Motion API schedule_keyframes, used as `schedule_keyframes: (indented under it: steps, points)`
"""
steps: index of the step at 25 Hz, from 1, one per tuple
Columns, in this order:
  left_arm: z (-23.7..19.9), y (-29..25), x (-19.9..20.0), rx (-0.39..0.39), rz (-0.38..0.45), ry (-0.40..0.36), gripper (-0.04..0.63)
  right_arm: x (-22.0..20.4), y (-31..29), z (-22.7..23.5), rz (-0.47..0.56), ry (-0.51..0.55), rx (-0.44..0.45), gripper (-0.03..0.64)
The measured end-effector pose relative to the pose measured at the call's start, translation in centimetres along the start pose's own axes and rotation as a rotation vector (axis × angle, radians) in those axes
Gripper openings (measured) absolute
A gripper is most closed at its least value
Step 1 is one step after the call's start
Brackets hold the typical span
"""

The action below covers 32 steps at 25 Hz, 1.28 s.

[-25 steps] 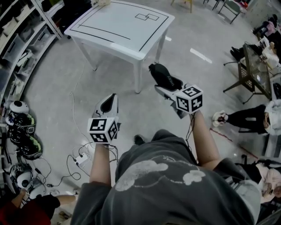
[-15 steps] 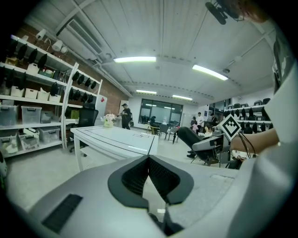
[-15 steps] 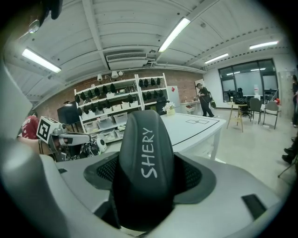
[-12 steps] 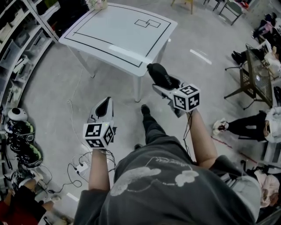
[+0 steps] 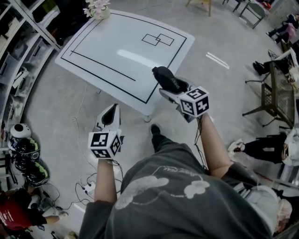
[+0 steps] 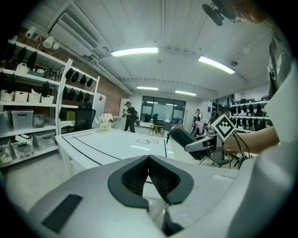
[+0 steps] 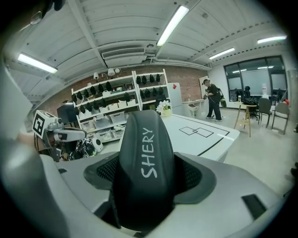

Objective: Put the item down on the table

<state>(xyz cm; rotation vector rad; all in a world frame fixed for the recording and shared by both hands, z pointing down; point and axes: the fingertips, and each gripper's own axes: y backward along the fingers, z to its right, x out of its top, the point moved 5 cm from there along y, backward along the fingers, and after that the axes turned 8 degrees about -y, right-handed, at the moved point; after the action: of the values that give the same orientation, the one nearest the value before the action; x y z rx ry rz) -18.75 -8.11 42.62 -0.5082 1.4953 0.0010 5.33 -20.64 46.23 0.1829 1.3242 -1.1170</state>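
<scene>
Head view: a black, rounded oblong case (image 5: 164, 77) is held aloft in the right gripper (image 5: 170, 86) near the edge of a white square table (image 5: 117, 51) marked with black lines.

Left gripper view: the left gripper (image 6: 149, 160) is seen pinched together, empty.

Right gripper view: the case, lettered "SHERY", is clamped between the pads.

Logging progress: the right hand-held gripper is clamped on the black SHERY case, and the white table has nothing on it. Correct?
Not quite. The white table is not bare: the head view shows potted flowers on its far corner. The right hand-held gripper is indeed clamped on the black SHERY case.
</scene>
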Motion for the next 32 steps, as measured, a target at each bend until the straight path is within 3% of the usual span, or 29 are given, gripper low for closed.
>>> schedule_keyframes:
  steps: [15,32]
  points:
    - [-2.5,-15.1,5.5,-0.025,-0.005,-0.019,0.003,6.2,-6.8,13.7,-0.11,0.156,-0.101,0.342]
    - [-4.6,-22.1,7.4,-0.117,-0.06,-0.049,0.003,8.9,-11.9,22.4,-0.266,0.335,-0.23,0.344]
